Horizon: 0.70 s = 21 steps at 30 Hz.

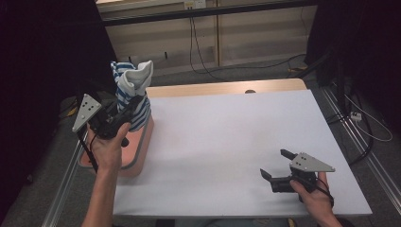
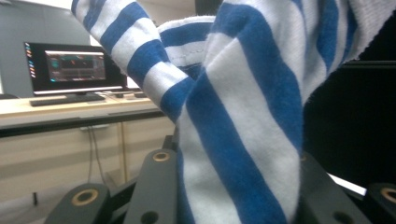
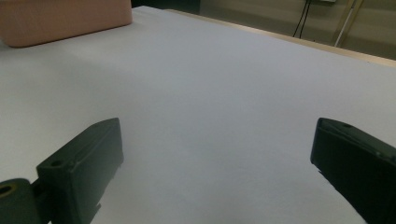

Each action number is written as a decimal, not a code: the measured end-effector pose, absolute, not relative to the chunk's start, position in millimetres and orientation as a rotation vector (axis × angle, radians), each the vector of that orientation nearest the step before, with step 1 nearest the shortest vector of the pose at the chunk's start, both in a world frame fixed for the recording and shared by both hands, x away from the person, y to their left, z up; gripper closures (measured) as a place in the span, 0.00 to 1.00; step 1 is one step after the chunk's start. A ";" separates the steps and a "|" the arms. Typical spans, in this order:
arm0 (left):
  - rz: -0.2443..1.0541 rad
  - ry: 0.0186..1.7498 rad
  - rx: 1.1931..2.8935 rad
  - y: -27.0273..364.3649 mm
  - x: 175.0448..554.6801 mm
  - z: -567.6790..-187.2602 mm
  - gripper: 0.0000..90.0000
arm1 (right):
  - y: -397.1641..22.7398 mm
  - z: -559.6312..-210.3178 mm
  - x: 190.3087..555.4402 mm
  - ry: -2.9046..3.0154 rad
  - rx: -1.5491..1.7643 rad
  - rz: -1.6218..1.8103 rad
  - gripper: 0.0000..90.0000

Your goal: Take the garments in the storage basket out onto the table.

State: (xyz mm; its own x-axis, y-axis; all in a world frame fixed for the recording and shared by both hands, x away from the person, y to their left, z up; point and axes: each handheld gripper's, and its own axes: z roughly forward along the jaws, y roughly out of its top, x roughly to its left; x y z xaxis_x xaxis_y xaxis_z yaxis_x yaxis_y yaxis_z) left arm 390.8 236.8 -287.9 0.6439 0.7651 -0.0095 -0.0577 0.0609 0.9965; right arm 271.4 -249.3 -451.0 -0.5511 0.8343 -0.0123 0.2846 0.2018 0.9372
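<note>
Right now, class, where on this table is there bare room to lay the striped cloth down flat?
The white table is bare from the pink bin across to the right gripper, and back to its far edge. The left edge is crowded: there the left gripper holds the striped cloth over the bin.

Bare table (image 1: 222,142); pink bin (image 1: 139,151) blocks left edge.

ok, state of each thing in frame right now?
striped towel: bunched, lifted above the bin, clamped in the left gripper.
left gripper: jaws shut on the striped towel.
right gripper: jaws open, nothing between them, low over the table.
pink bin: upright at the table's left edge.
table: covered in white, bare in the middle.
monitor: switched on.
</note>
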 end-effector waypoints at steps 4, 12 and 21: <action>0.678 0.645 1.394 226.6 394.5 -285.8 0.78 | -248.9 -451.0 272.3 1.948 1.041 1.341 0.02; 0.650 0.608 1.437 200.5 400.4 -281.4 0.78 | -248.3 -451.2 272.8 1.955 1.037 1.344 0.02; 0.593 0.618 1.459 182.1 403.7 -284.4 0.78 | -248.1 -451.0 272.0 1.956 1.034 1.342 0.02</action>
State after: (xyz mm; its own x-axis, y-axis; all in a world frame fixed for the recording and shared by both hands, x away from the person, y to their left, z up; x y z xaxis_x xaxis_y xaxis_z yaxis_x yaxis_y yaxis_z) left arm 403.7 182.1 -284.4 0.7127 0.7011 -0.0239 0.0048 0.0292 0.9996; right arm 272.0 -248.1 -451.0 -0.5553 0.8315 -0.0142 0.2860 0.2070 0.9356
